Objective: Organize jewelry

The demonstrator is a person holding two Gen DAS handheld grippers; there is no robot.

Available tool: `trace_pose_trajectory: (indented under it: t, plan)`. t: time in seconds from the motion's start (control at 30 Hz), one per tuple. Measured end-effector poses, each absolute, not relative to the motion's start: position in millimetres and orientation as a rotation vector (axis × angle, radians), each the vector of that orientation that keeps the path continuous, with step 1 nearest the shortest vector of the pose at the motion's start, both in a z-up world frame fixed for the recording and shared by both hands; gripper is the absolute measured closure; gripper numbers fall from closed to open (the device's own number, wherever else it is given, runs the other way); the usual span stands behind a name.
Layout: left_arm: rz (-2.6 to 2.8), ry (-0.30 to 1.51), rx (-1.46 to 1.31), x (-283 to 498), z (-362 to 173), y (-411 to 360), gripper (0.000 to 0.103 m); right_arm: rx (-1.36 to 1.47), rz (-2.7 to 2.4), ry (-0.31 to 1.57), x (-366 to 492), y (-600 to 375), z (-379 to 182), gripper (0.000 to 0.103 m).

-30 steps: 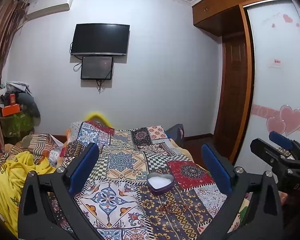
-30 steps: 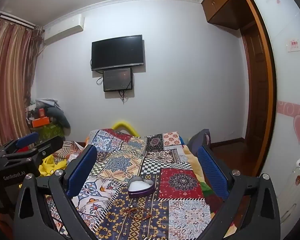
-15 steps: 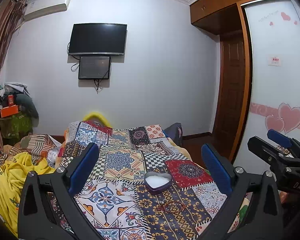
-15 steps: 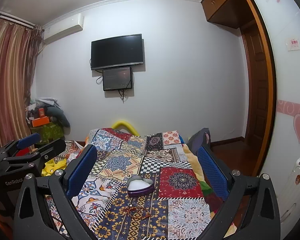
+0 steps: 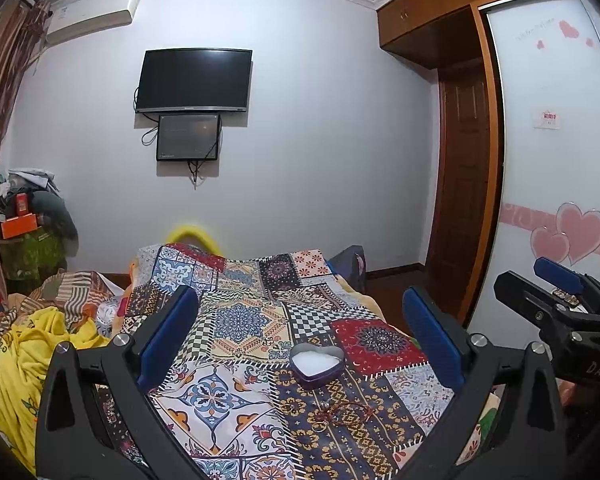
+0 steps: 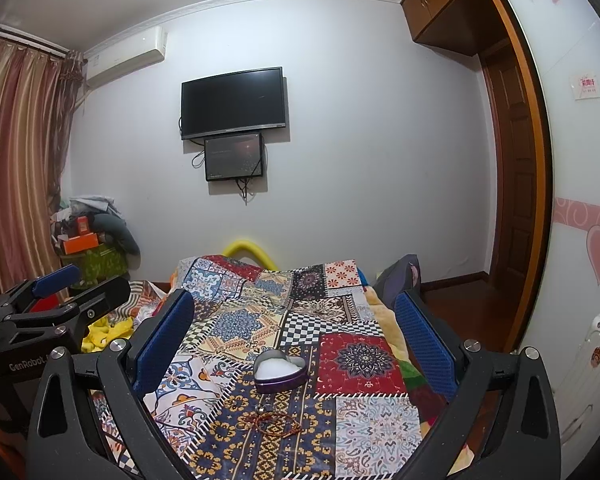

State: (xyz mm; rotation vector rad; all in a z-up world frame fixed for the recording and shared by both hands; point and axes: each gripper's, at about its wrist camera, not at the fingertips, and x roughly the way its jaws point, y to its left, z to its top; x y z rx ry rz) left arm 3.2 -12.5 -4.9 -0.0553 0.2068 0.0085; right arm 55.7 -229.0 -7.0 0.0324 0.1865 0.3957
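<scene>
Patchwork bedspread is covering the bed and filling the middle of both wrist views, with a crumpled yellow blanket lying off its left edge. A dark television is hanging on the far white wall with a smaller screen just under it, and a wardrobe door with pink hearts is standing to the right. Nothing is sitting between the grippers and the things on the bed.

Both tools are hovering above the near end of the bed, touching nothing. The left gripper is standing wide open, its blue pads far apart and empty. The right gripper is likewise spread wide, with nothing between its blue pads. Each is showing at the edge of the other's view: the right one at the right rim of the left camera, the left one at the left rim of the right camera.

On the bedspread a purple heart-shaped tin is sitting open, showing a white lining inside and no jewelry that I can make out. Just in front of it, nearer the cameras, a red cord bracelet is lying loose on the dark blue and yellow patch, with a small ring beside it. In the right view the bracelet is lying just below the tin, apart from it.
</scene>
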Motion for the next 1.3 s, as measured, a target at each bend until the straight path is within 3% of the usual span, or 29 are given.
trace_pose_trajectory:
  t: [1.3]
  plan:
    - [0.016, 0.223, -0.078, 10.1, -12.1, -9.7, 0.000, 0.032, 0.382, 0.234, 64.6, -232.1, -13.1, 0.003]
